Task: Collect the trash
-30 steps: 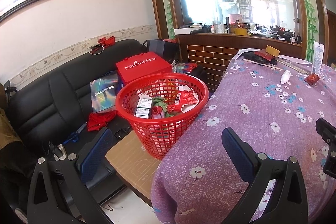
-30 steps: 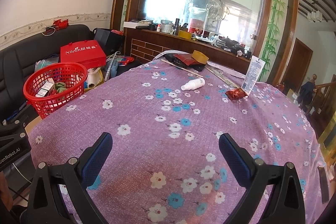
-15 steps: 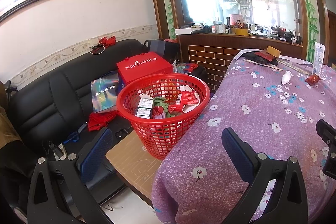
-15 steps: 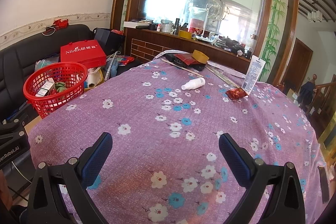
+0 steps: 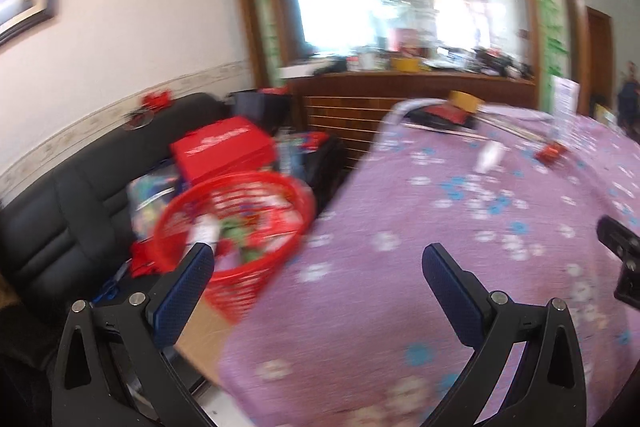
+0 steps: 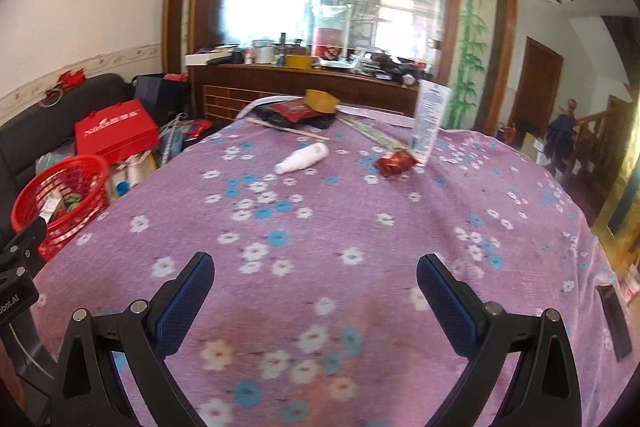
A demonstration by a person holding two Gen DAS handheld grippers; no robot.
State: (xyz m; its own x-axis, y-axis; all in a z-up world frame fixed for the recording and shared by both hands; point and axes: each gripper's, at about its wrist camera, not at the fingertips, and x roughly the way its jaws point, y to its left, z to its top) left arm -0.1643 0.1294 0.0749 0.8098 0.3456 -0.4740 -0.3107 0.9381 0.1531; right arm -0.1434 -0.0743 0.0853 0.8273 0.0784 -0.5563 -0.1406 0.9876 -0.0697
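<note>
A red mesh basket [image 5: 236, 223] holding boxes and wrappers stands on a brown board at the table's left edge; it also shows in the right wrist view [image 6: 60, 199]. A small white bottle [image 6: 302, 158] lies on the purple flowered tablecloth [image 6: 320, 227], with a crumpled red wrapper [image 6: 395, 163] to its right; both show blurred in the left wrist view, the bottle [image 5: 490, 157] and the wrapper [image 5: 551, 151]. My left gripper [image 5: 318, 263] is open and empty over the table's left edge. My right gripper [image 6: 316, 273] is open and empty above the near cloth.
A white tube [image 6: 430, 121] stands behind the wrapper. A yellow tape roll [image 6: 321, 100], dark packets and sticks lie at the table's far side. A black sofa [image 5: 60, 195] with a red box [image 5: 222, 149] and bags is on the left. A dark phone-like slab [image 6: 614, 321] lies near the table's right edge.
Both grippers have swung to the right and forward over the table; the left view is motion-blurred. The basket now sits further left in both views. Both stay open and empty.
</note>
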